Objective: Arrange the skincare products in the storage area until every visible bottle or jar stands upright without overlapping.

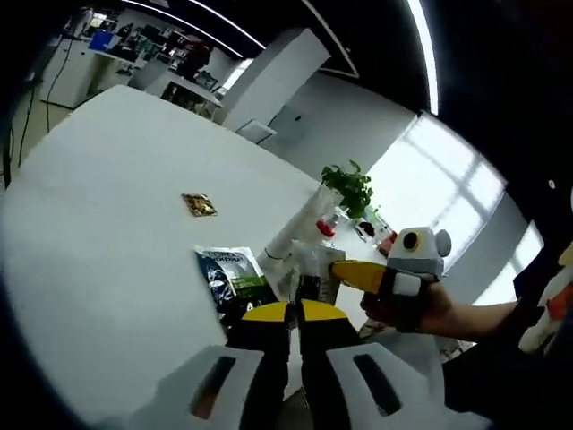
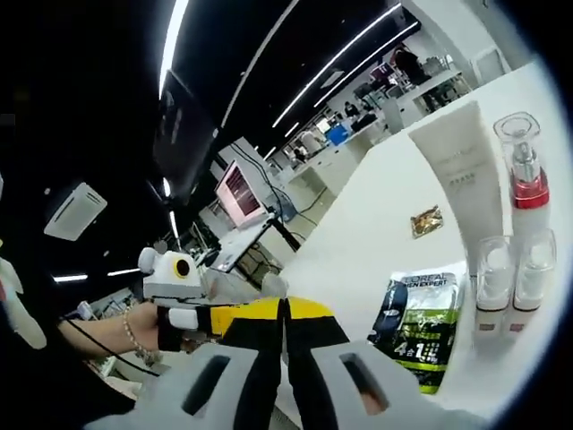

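Sachet (image 2: 417,330) lies flat at 4 o'clock; both jaws are closed and empty, so open right gripper (image 2: 285,315) before approaching it.

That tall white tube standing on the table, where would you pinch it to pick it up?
Probably mid-body on the white tube, jaws closing across its flat faces. It stands with its thin crimped end up; come in on the side facing away from the red-collared pump bottle close beside it.

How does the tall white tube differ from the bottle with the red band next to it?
The white tube is opaque, wide and flat, widening toward its far end; the bottle with the red band is narrower, with a clear cap and a red middle. The tube reaches further than the bottle. Both rest on the white table, side by side.
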Available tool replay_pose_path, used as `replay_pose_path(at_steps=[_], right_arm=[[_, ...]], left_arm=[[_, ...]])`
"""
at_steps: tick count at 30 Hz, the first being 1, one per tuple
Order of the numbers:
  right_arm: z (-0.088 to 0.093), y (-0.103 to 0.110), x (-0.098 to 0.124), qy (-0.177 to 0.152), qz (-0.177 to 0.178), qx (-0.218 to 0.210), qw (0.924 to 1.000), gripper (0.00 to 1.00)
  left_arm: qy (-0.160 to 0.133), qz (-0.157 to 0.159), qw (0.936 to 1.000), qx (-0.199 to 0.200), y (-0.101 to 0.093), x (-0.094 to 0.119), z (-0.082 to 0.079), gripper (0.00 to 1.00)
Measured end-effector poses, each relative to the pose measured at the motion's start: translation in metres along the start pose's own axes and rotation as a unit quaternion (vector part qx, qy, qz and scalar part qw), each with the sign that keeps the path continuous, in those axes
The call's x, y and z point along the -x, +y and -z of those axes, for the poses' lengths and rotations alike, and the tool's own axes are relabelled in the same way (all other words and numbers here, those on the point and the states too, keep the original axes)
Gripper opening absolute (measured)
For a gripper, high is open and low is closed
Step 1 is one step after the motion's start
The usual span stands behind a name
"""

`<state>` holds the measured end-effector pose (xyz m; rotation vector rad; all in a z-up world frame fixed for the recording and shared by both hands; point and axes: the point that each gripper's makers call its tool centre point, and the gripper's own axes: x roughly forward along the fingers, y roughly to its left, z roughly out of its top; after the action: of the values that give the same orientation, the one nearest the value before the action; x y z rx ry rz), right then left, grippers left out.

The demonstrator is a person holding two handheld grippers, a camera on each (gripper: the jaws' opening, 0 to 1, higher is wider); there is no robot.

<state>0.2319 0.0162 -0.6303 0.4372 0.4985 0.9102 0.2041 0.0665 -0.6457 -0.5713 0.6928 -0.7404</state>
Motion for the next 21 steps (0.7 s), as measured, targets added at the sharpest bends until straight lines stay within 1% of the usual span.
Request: replay_pose_path(at_steps=[1,2,4,5,6,8,9,11,13,14,15,17,18,20,21], right_arm=[[0.005,-0.004,-0.004,0.012,0.014,0.011,0.9998,0.01],[0.012,-0.007,-0.01,0.027,0.03,0.034,0.9986,0.01],[0.019,-0.006,-0.018,0.042,0.04,0.069,0.996,0.01],[0.025,-0.006,-0.023,0.052,0.045,0.086,0.9939,0.01],[0.029,-0.007,-0.027,0.059,0.048,0.098,0.9922,0.01],[0.037,-0.01,-0.034,0.072,0.056,0.116,0.989,0.01],[0.044,-0.014,-0.041,0.083,0.061,0.13,0.9861,0.01],[0.052,-0.02,-0.045,0.101,0.072,0.148,0.9812,0.01],[0.062,-0.026,-0.052,0.112,0.081,0.155,0.9782,0.01],[0.068,-0.031,-0.054,0.122,0.09,0.158,0.9757,0.01],[0.07,-0.031,-0.057,0.127,0.093,0.157,0.975,0.01],[0.075,-0.034,-0.064,0.13,0.094,0.16,0.974,0.01],[0.077,-0.035,-0.066,0.131,0.094,0.164,0.9733,0.01],[0.078,-0.039,-0.073,0.12,0.097,0.174,0.9726,0.01],[0.08,-0.042,-0.075,0.124,0.101,0.171,0.9721,0.01]], left_arm=[[0.006,-0.006,0.9999,0.011,0.004,0.001,0.002,0.0],[0.016,-0.015,0.9995,0.022,0.011,0.002,0.006,0.0],[0.026,-0.026,0.9991,0.021,0.021,0.001,0.011,0.0],[0.033,-0.035,0.9985,0.027,0.027,0.002,0.015,0.0],[0.041,-0.048,0.9972,0.04,0.035,0.002,0.019,0.0],[0.044,-0.056,0.9965,0.043,0.042,0.002,0.024,0.0],[0.049,-0.063,0.9956,0.049,0.048,0.002,0.028,0.0],[0.054,-0.071,0.9942,0.06,0.06,0.0,0.034,0.0],[0.058,-0.083,0.9927,0.065,0.067,0.0,0.039,0.0],[0.061,-0.086,0.9924,0.063,0.068,0.0,0.04,0.0],[0.064,-0.091,0.9917,0.063,0.072,-0.001,0.043,0.0],[0.07,-0.105,0.9899,0.065,0.079,-0.002,0.047,0.0],[0.072,-0.109,0.9892,0.067,0.085,-0.005,0.048,0.0],[0.073,-0.113,0.9887,0.067,0.093,-0.007,0.048,0.0],[0.073,-0.115,0.9883,0.069,0.096,-0.008,0.048,0.0]])
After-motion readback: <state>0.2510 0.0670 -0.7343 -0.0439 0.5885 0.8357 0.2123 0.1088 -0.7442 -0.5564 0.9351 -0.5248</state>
